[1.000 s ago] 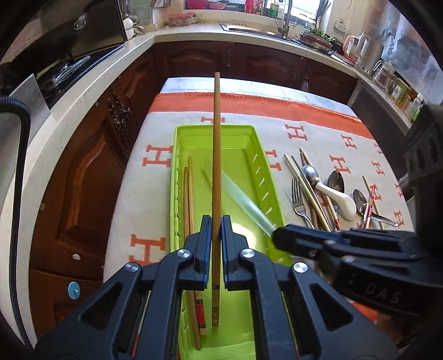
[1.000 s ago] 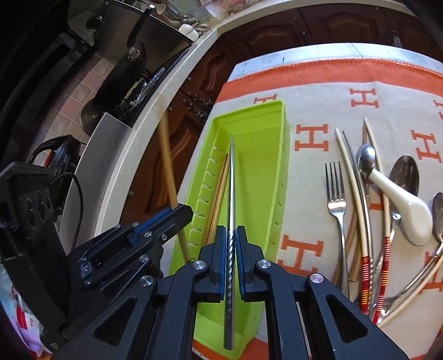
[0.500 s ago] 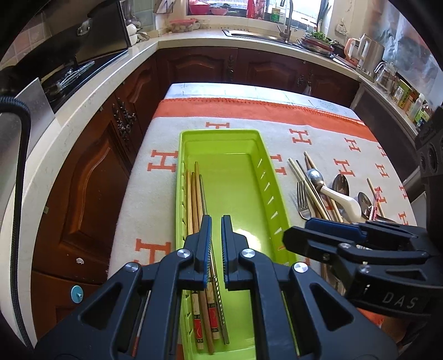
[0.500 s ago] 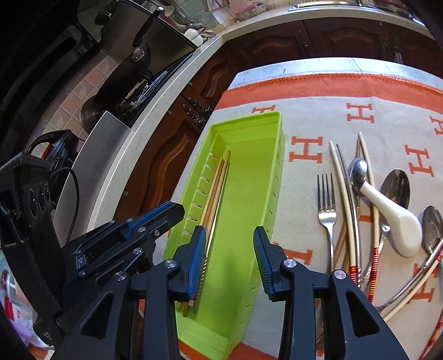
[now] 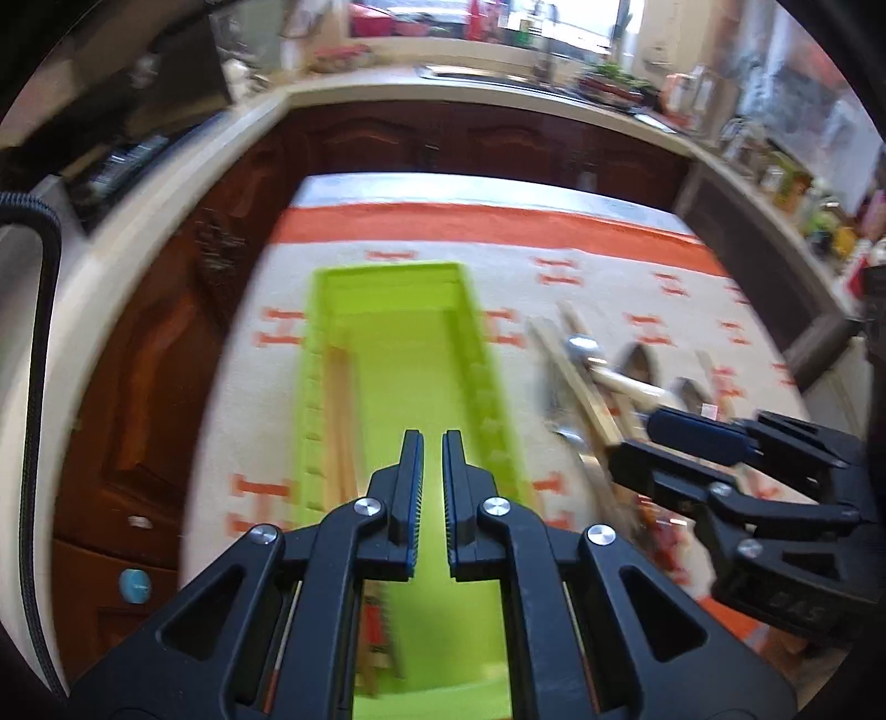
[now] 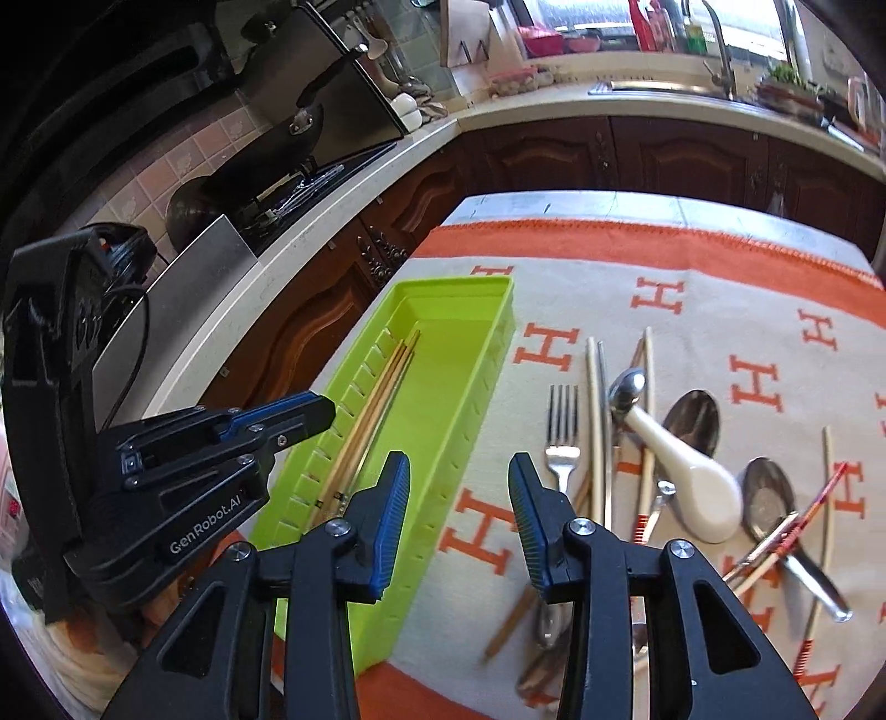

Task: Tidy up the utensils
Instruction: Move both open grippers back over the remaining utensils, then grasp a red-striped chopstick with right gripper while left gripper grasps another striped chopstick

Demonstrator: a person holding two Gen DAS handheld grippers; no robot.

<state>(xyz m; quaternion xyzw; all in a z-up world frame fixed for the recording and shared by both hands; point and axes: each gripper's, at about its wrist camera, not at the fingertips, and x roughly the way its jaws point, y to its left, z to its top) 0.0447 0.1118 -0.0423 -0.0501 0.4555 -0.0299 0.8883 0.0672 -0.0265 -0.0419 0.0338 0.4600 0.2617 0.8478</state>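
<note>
Tray: one lime-green slotted tray (image 6: 443, 354) at 10 o'clock of my right gripper (image 6: 459, 518), three chopsticks (image 6: 382, 387) along its left wall.
Left gripper (image 5: 433, 443): my fingers nearly together, empty, over the tray.
Right gripper: my fingers wide apart, empty.
Loose utensils: one fork (image 6: 562, 437), one white ceramic spoon (image 6: 686, 487) at 2 o'clock, on the cloth (image 6: 720, 310).

Black hand-held gripper (image 6: 459, 515), blue ribbed pads (image 6: 394, 515), silver screws (GenRobot.AI lettering)

Place: a home kitchen.
Signs: dark wood cabinets (image 6: 692, 160) under a pale worktop (image 6: 332, 183); a sink (image 6: 653, 86) with tap (image 6: 714, 39); a wok (image 6: 260, 166) on the stove; utensils are laid on a cloth-covered desk (image 6: 720, 277).
</note>
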